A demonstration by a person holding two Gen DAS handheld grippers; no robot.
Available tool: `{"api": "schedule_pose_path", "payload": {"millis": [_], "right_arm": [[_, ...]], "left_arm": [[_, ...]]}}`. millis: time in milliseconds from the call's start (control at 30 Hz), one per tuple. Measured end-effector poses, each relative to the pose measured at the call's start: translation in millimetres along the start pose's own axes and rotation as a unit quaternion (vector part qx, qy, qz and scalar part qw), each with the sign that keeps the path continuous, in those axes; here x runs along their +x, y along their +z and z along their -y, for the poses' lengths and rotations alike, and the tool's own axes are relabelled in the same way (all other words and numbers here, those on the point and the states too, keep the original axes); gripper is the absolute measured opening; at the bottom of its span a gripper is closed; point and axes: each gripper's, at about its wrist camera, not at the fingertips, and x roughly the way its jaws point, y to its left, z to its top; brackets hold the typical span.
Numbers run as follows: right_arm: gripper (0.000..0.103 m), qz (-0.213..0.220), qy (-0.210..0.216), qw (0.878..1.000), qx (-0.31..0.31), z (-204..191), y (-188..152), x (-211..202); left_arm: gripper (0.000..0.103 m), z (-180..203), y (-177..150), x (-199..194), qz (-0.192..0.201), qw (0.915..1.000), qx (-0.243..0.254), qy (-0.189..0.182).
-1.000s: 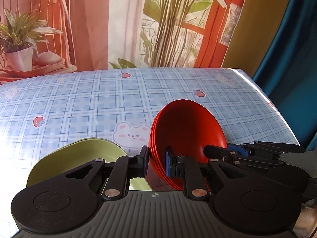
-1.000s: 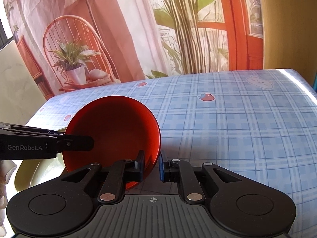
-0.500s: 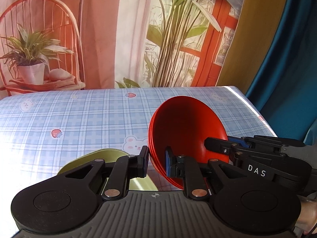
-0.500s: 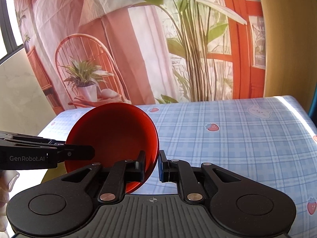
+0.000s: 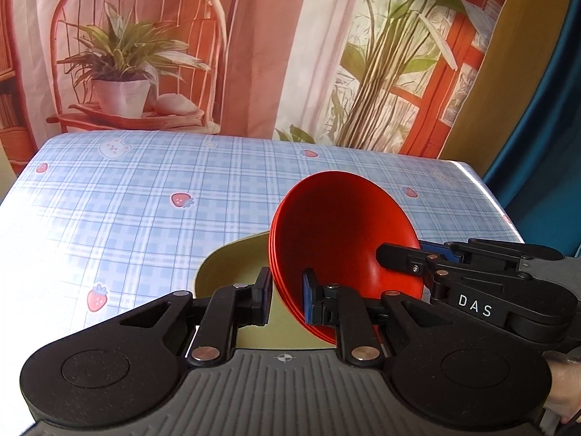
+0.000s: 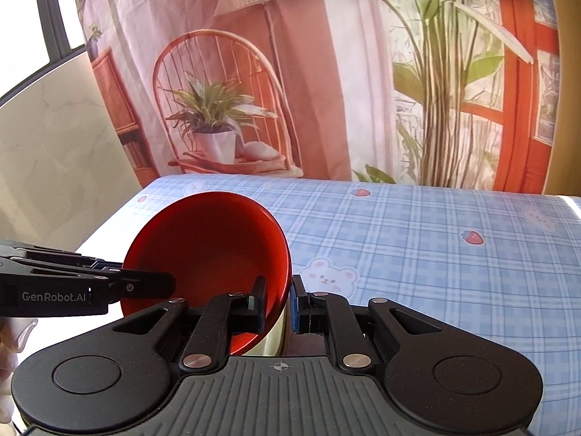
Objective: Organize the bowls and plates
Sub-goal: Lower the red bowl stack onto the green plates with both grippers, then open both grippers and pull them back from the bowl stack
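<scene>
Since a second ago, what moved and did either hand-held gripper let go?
Both lifted together: the red bowls ride higher and tilted, and more of the backdrop shows beyond the table. The left hand-held gripper and right hand-held gripper each stay clamped on opposite rims, neither letting go. The green plate remains below on the table.

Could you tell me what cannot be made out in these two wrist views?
- Green plate: left view, mostly hidden behind red bowls and left claw.
- Bowl count: stacked rims only suggest several.
- Whether the bowls rest on the plate: right view, right claw blocks it.
</scene>
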Motion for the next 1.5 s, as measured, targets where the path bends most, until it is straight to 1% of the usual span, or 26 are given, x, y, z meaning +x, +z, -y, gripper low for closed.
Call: {"api": "schedule_pose_path", "payload": {"millis": [267,533,833,967,1233,1333,1433,1467,1500], "right_arm": [[0.012,-0.026,0.003,1.000,-0.015,-16.3,-8.8,13.6],[0.012,-0.041,-0.001,0.999,-0.013,-17.6,-15.0,21.8],[0.013,-0.044,-0.005,0.999,-0.006,-16.6,-15.0,29.0],[0.015,-0.042,-0.011,0.999,-0.003,-17.7,-15.3,30.8],[0.018,-0.035,-0.017,0.999,-0.010,-20.1,-14.0,28.6],[0.023,-0.033,-0.022,0.999,-0.014,-20.7,-13.0,26.1],[0.030,-0.024,-0.032,0.999,-0.013,-20.8,-11.0,19.6],[0.036,-0.019,-0.035,0.999,-0.012,-20.7,-9.5,16.3],[0.043,-0.016,-0.037,0.999,-0.012,-20.1,-8.3,13.2]], "left_arm": [[0.018,-19.2,-15.5,3.5,-0.021,0.9996,-0.020,0.003],[0.018,-23.1,-22.1,9.9,-0.031,0.9990,-0.031,0.004],[0.018,-24.1,-19.2,12.4,-0.026,0.9990,-0.036,0.010],[0.018,-24.6,-16.6,13.7,-0.023,0.9988,-0.041,0.013],[0.021,-24.5,-13.8,12.6,-0.013,0.9992,-0.028,0.026],[0.022,-22.3,-11.1,7.1,-0.004,0.9994,-0.017,0.031],[0.025,-20.7,-6.7,-0.3,0.004,0.9994,-0.013,0.031],[0.029,-19.8,-4.9,-3.5,0.008,0.9994,-0.010,0.033],[0.039,-19.0,-3.0,-7.7,0.013,0.9993,-0.007,0.034]]}}
